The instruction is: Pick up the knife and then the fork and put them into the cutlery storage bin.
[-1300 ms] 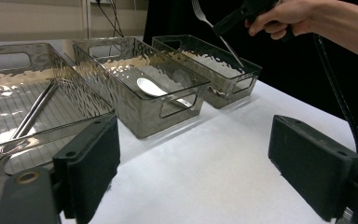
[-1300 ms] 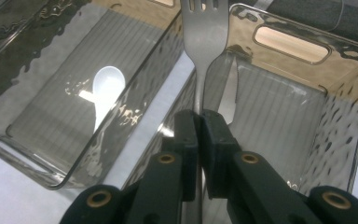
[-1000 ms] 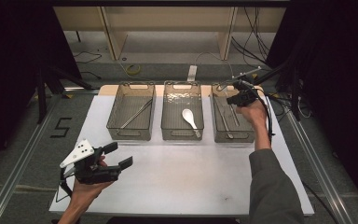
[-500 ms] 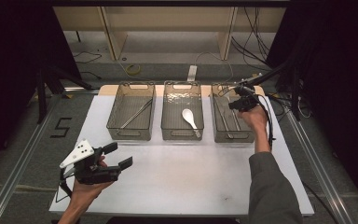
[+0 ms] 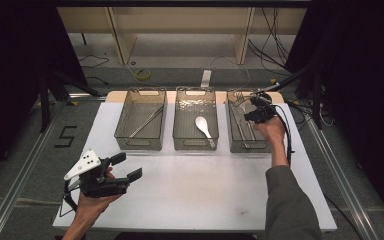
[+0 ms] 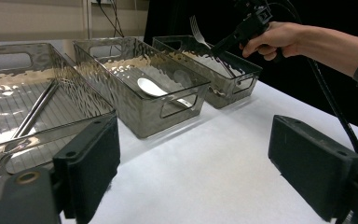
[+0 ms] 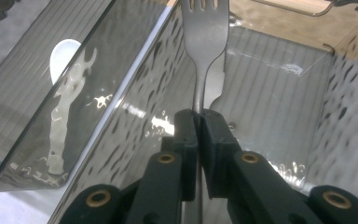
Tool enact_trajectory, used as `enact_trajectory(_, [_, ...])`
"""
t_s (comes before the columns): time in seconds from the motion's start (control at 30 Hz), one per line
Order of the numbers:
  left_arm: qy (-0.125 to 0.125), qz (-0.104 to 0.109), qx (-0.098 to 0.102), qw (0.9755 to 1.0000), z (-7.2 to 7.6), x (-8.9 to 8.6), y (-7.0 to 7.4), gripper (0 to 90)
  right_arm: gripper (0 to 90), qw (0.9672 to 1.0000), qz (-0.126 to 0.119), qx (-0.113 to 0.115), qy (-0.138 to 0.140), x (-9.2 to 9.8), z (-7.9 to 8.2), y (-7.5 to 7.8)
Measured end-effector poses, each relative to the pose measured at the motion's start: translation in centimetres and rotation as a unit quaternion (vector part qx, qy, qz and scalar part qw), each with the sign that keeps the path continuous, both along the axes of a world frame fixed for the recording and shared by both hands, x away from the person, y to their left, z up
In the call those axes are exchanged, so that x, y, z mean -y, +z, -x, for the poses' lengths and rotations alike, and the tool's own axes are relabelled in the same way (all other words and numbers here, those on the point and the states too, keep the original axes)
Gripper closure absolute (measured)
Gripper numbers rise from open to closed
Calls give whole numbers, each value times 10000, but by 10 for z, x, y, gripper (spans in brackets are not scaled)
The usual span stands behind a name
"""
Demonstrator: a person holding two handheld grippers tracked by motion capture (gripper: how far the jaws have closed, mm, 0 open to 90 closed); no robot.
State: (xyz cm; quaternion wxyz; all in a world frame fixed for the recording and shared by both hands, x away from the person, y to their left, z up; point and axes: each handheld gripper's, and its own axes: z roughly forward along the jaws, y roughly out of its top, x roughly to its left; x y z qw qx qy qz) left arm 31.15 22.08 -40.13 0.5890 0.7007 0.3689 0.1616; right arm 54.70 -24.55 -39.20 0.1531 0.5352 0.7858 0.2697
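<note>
The right gripper (image 7: pixel 198 114) holds the fork (image 7: pixel 207 28) clamped by its handle over the right bin (image 5: pixel 233 145), at two o'clock. The left gripper (image 5: pixel 126 166) hangs with jaws apart at seven o'clock.

- From my seat I can read a single mark: a black "5" (image 5: pixel 66 136) on the grey floor, just off the left edge of the white table (image 5: pixel 195 200).
- It sits beside the metal rail (image 5: pixel 25 170) that runs along that side.
- I make out no other writing, label or brand on anything else in my views.
</note>
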Motion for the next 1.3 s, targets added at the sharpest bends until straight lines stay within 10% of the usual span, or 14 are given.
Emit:
enact_trajectory(0.47, [-16, -47, -9, 10000, 0, 0, 0, 162, 838, 9998, 68, -133, -94, 1, 1, -13])
enact_trajectory(0.8, [-16, -47, -19, 10000, 0, 0, 0, 162, 581, 9996, -149, -139, -212, 1, 4, -4])
enact_trajectory(1.3, [-5, 29, -55, 10000, -1, 1, -1, 162, 410, 9955, -765, 409, 392, -11, 46, 20])
